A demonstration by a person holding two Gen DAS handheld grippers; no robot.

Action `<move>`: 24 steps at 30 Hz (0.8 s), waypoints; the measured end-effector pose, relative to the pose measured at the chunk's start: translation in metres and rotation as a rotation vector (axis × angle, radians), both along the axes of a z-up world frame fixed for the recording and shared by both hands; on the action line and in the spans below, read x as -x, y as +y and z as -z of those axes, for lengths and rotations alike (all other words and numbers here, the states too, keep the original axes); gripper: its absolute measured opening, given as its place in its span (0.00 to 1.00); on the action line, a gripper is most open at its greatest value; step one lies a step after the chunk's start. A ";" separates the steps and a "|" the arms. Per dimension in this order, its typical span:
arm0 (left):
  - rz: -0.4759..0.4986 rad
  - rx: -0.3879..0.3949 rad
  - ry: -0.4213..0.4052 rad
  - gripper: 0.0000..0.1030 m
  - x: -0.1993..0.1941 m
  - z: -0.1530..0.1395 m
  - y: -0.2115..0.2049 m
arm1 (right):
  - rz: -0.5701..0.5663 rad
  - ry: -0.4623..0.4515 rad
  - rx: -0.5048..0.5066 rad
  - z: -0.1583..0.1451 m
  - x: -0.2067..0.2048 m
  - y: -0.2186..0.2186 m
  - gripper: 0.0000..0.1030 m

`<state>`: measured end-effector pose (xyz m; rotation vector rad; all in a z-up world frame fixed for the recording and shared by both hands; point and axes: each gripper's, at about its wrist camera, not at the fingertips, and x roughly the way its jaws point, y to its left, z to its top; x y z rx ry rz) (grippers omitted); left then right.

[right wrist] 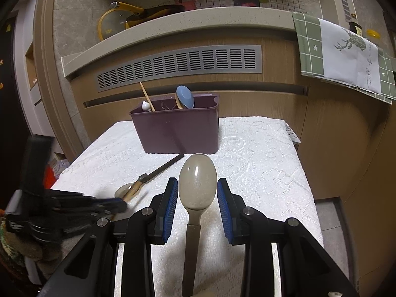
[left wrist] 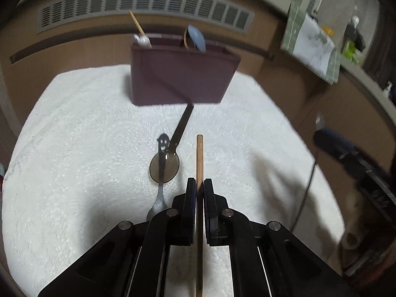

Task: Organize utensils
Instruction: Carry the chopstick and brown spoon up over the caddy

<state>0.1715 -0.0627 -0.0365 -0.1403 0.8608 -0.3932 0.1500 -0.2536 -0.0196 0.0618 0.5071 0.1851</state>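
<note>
On the white lace cloth (right wrist: 259, 153) we had plenty of bare room to the right of the purple caddy (right wrist: 175, 131), which sat close to the far edge, right under the vent grille (right wrist: 178, 68). Our left gripper (left wrist: 199, 185) had its fingers pinched on a wooden chopstick (left wrist: 199, 158), which poked out ahead of the tips and ran back out of frame below, so we couldn't see its other end. Just left of it lay a smoky translucent spoon (left wrist: 164, 168) crossed over a metal spoon (left wrist: 158, 203) with a little face cutout, whose bowl was half hidden behind the gripper. Our right gripper (right wrist: 198, 193) had its fingers spread wide either side of a grey spoon (right wrist: 197, 183), pads not touching it. The caddy held another chopstick (right wrist: 147, 96), a white-topped piece we couldn't make out (right wrist: 146, 106) and a blue spoon (right wrist: 185, 97); everything lower was hidden by the wall.
</note>
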 end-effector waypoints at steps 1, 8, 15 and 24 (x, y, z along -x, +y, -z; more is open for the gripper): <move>-0.005 0.009 -0.019 0.06 0.005 -0.007 0.003 | -0.001 0.000 -0.003 -0.001 0.001 0.000 0.29; -0.023 0.062 -0.111 0.06 0.027 -0.038 0.018 | -0.015 -0.022 -0.004 -0.009 0.014 0.007 0.29; -0.039 0.085 -0.158 0.06 0.036 -0.052 0.026 | -0.015 -0.040 0.009 -0.017 0.025 0.010 0.29; -0.077 0.111 -0.283 0.06 0.044 -0.096 0.040 | -0.004 -0.079 -0.036 -0.034 0.031 0.003 0.29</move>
